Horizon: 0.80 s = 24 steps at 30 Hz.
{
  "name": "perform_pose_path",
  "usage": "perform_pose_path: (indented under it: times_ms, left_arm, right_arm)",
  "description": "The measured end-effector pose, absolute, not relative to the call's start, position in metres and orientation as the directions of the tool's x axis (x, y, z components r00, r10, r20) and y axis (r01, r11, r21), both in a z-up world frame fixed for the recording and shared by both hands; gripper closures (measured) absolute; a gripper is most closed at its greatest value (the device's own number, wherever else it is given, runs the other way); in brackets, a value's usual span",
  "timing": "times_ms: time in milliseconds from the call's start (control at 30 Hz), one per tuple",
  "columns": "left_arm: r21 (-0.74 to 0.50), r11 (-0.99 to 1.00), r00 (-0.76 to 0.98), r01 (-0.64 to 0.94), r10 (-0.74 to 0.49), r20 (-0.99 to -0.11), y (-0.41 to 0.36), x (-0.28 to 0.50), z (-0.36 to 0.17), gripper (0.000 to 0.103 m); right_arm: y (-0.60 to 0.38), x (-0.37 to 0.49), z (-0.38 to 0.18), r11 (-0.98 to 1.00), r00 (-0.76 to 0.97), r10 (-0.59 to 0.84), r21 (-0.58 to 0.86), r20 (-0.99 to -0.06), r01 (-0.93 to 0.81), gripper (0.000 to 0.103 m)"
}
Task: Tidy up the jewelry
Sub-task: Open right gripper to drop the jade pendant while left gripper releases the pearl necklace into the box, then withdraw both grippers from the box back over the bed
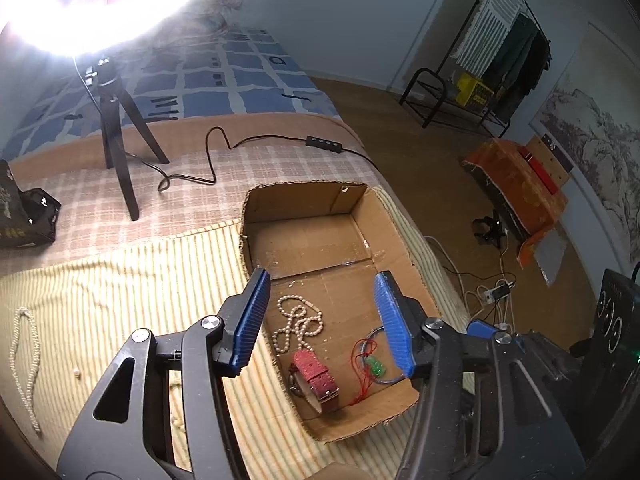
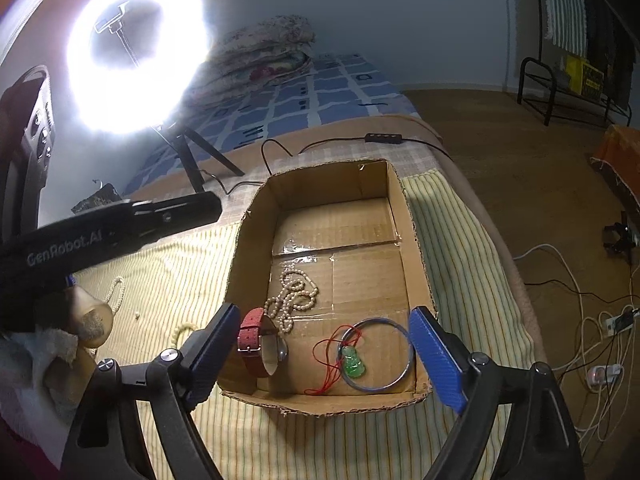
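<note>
Four pieces in box: pearl necklace, red-strapped watch, green pendant, blue bangle, all on the floor of the cardboard box (image 2: 248,224).
Cardboard box: open-topped, rough-cut rim, clear tape across its bottom seam; it sits on the striped yellow cloth (image 2: 452,232) spread over the bed.
Pearl necklace: cream beads (image 2: 294,294) heaped in loose loops near the box's middle, just beside the watch.
Watch: dark red textured strap with small holes, curled into a ring with the metal case showing (image 2: 260,342); it lies near the box's left wall.
Green pendant: small translucent carved piece (image 2: 354,365) on a thin red cord that trails in loops across the box floor.
Blue bangle: thin glassy ring (image 2: 402,330) lying flat, with the pendant inside its circle.
Second pearl strand: long loop (image 1: 24,360) outside the box on the striped cloth, well apart from the box.
Left gripper: blue ribbed pads spread wide, nothing between them (image 1: 322,322), raised over the box's near end.
Right gripper: also spread wide and empty (image 2: 324,354), poised at the box's near edge.
Background: bright ring light (image 2: 136,52) on a black tripod stands on the bed behind the box.
</note>
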State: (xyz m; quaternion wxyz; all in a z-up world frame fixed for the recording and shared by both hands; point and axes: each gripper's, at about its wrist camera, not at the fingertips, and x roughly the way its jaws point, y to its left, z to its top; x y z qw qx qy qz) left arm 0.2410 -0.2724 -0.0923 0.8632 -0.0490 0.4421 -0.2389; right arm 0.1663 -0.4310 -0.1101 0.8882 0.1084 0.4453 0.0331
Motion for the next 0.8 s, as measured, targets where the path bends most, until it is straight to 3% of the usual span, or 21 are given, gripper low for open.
perform_pose_path:
  times_ms: [633, 800]
  left_arm:
    - [-0.162, 0.938, 0.576, 0.308, -0.319, -0.753, -0.181, 0.220, -0.064, 0.048]
    - [-0.138, 0.953, 0.592, 0.270, -0.277, -0.757, -0.144, 0.214, -0.059, 0.048]
  right_arm:
    - [-0.382, 0.155, -0.083, 0.963, 0.631, 0.239, 0.265, -0.738, -0.055, 0.015]
    - [-0.357, 0.154, -0.080, 0.955, 0.616, 0.281, 0.279, -0.736, -0.103, 0.024]
